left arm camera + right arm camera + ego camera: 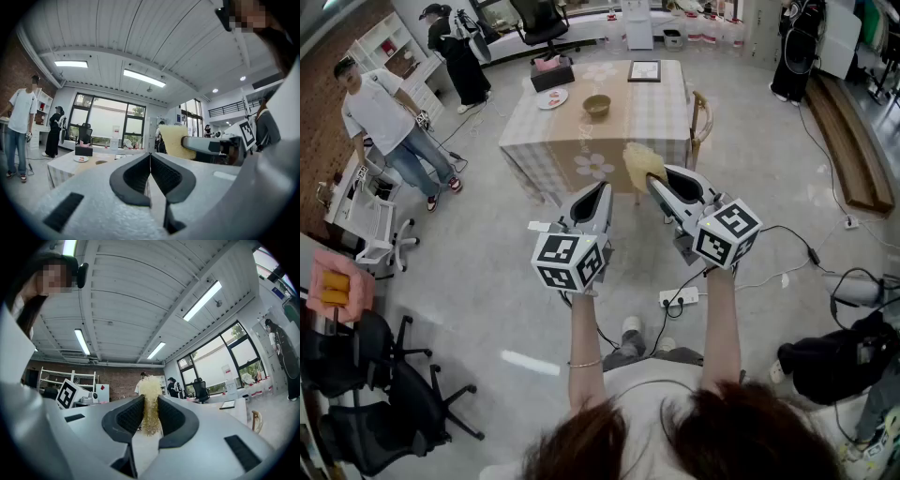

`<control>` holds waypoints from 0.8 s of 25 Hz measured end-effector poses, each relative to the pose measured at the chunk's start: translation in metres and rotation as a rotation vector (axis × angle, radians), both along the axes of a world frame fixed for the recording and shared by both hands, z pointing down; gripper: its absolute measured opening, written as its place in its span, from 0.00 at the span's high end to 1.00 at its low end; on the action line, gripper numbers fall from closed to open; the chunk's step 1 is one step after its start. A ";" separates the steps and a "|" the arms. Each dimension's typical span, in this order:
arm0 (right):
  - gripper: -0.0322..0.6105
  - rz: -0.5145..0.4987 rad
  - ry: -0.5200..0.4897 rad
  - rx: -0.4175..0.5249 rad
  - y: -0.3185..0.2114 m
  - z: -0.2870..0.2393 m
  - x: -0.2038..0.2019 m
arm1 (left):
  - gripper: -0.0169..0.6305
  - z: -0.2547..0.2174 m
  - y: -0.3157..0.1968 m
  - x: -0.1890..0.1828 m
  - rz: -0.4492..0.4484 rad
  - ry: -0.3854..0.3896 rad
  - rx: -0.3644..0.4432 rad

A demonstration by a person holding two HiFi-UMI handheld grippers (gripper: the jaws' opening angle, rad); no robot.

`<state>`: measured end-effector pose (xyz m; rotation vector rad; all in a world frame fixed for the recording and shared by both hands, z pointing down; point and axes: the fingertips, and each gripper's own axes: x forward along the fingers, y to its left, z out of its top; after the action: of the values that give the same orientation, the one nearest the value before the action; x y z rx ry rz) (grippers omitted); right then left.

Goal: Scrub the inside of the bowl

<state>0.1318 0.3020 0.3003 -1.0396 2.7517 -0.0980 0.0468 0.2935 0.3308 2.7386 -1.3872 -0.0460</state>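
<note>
The person stands on the floor well apart from the cloth-covered tabletop (pixel 661 112), both arms raised. The task's thing, a small tan round bowl (pixel 597 105), sits about the middle of that tabletop with nothing touching it. A white plate (pixel 551 97) lies towards the left edge and a dark tissue box (pixel 552 75) stands near the far left corner.

The right hand-held gripper (pixel 661 180) is clamped on a pale yellow fibrous scrubbing pad (pixel 640 164). In the right gripper view the pad (pixel 150 401) stands upright between the ribbed jaws and most of it sticks out past them. The left hand-held gripper (pixel 598 192) has its jaws pressed together with nothing between them, as the left gripper view (pixel 150 164) shows.

Scrubbing has not begun; the approach to the tabletop comes first.

- **Cables:** a white power strip (pixel 680 298) and loose black cables lie on the floor by the person's feet, so a step forward could catch on them.
- **Bowl:** it looks light and rests on cloth. Pressing the pad in before the left jaws are opened to steady the rim would likely slide or tip it.
- **Pad:** it is soft and appears to be pinched only near one edge. Hard rubbing against the bowl's wall could fold it or drag it out of the jaws.
</note>
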 end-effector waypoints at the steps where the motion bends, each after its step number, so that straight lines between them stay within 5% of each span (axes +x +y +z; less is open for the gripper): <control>1: 0.82 -0.002 0.000 0.000 0.000 0.000 -0.001 | 0.95 0.000 0.000 -0.001 -0.001 0.000 0.000; 20: 0.82 -0.027 -0.016 -0.036 0.011 0.013 0.010 | 0.95 0.014 0.022 0.013 -0.031 0.003 -0.028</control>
<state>0.1414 0.3126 0.3129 -1.0060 2.7599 -0.1591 0.0595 0.3157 0.3452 2.6933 -1.4178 -0.0325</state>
